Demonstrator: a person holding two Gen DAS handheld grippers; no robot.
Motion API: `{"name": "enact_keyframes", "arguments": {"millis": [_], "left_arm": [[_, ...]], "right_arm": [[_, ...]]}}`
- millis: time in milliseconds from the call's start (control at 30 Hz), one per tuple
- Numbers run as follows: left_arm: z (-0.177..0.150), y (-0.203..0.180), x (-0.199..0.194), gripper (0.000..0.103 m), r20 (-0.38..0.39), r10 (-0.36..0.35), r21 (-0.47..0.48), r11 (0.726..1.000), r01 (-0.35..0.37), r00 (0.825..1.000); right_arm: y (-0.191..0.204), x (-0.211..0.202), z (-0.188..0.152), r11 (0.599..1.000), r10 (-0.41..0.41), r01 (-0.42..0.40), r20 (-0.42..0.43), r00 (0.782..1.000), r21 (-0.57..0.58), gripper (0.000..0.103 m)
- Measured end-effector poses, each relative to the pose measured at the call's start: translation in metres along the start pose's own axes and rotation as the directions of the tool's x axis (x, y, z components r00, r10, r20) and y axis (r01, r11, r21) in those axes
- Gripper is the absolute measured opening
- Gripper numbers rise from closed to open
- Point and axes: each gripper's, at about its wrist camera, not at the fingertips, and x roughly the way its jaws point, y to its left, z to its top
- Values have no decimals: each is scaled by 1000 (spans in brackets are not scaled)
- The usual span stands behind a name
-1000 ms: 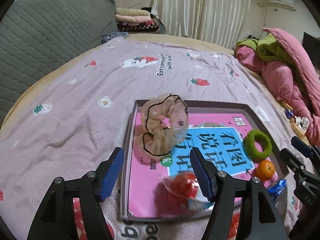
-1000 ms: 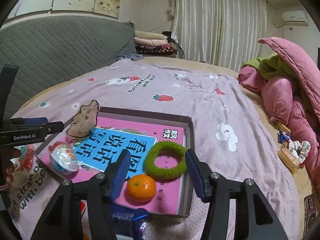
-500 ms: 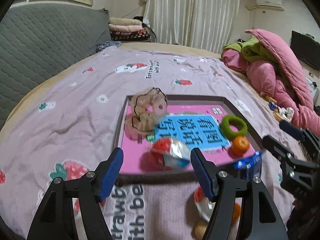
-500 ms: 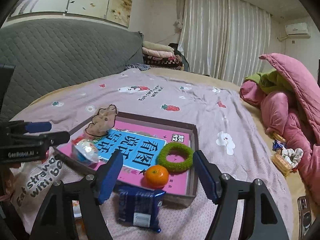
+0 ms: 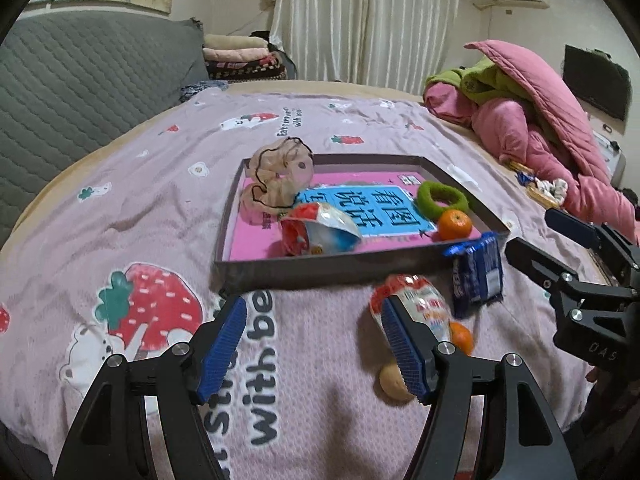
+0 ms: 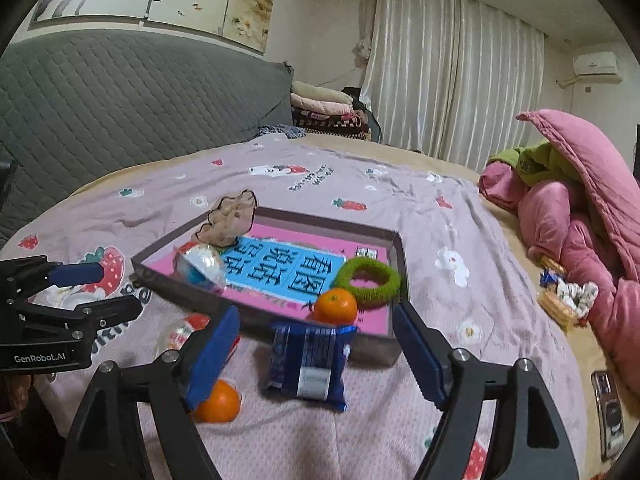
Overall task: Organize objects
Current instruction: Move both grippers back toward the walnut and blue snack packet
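My right tongs (image 6: 316,344) are spreading their jaws, with the blue snack packet (image 6: 308,360) lying between them in the lower middle of the right wrist view, not pinched; it leans against the near wall of the shallow box lid (image 6: 402,256). My left tongs (image 5: 314,344) hang released over the bedspread (image 5: 160,216), gripping nothing.

The packet looks light, crinkly and slick, so I judge it best taken across its flat middle, where the filling gives the pads something firm; the sealed ends would fold and slip. The loose tangerine (image 6: 218,402), at lower left of that view beside my left jaw, is round and soft-skinned and would roll, so it wants a gentle squeeze across its widest part. The red-and-white snack bag (image 5: 416,304), lower right of the left wrist view, is puffy and fragile. Just below it sits a small tan ball-like thing (image 5: 394,380) I cannot identify.

Counted: tangerines, two, one loose and one in the lid (image 6: 335,305). Red-and-white snack bags, two, one loose and one in the lid (image 5: 320,230). Blue packets, one. Hair ties, two, both in the lid: a green fuzzy ring (image 6: 368,280) and a beige scrunchie (image 5: 280,180) draped on the far left rim.
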Motion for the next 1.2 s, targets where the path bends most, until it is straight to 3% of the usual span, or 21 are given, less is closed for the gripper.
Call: {"name": "enact_keyframes", "arguments": {"millis": [567, 833, 1200], "left_arm": [[-30, -21, -11, 72, -34, -39, 72, 997, 41, 999], [-39, -34, 0, 72, -75, -71, 91, 993, 78, 995], [-45, -43, 26, 72, -102, -64, 93, 993, 73, 993]], "right_arm": [[11, -1, -31, 1000, -12, 12, -86, 996, -2, 79], [10, 10, -35, 1000, -22, 22, -119, 993, 4, 79], [4, 33, -32, 998, -14, 24, -154, 988, 62, 79]]}}
